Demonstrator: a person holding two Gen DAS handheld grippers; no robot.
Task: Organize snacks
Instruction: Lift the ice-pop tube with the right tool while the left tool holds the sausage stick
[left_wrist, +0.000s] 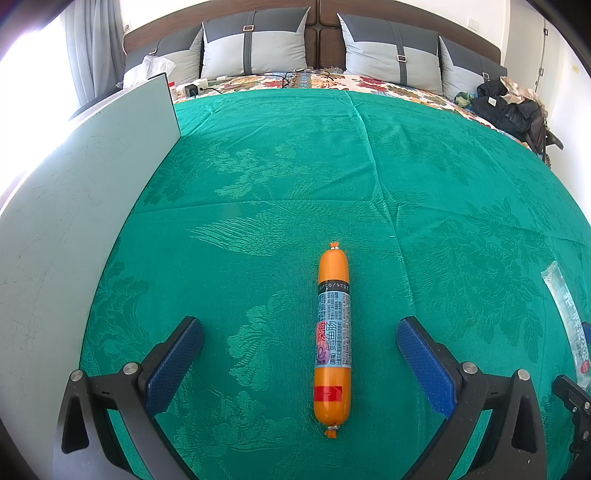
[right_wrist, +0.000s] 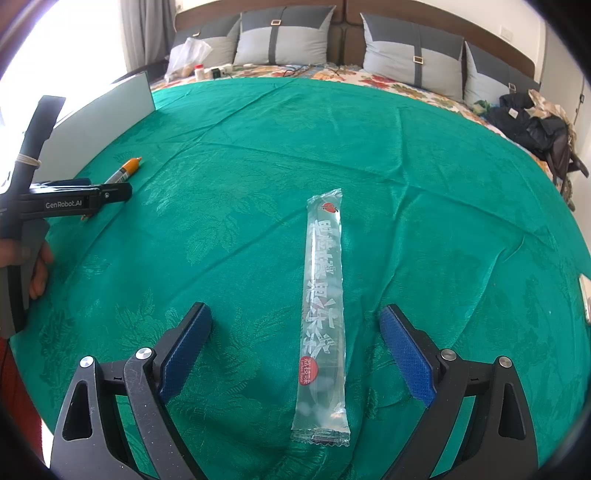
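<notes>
Lying mid-frame between gaping left tongs is the sausage; right tongs, likewise apart, are straddling the jelly stick.

I'm working in a home bedroom: a bed with a floral sheet, grey pillows against a brown headboard, curtains by a bright window, and clothes piled at its edge.

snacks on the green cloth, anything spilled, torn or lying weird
Nothing stands out. The orange sausage lies flat and sealed between the open left gripper fingers; the clear jelly stick lies flat and intact between the open right gripper fingers. The green cloth is only creased.
</notes>
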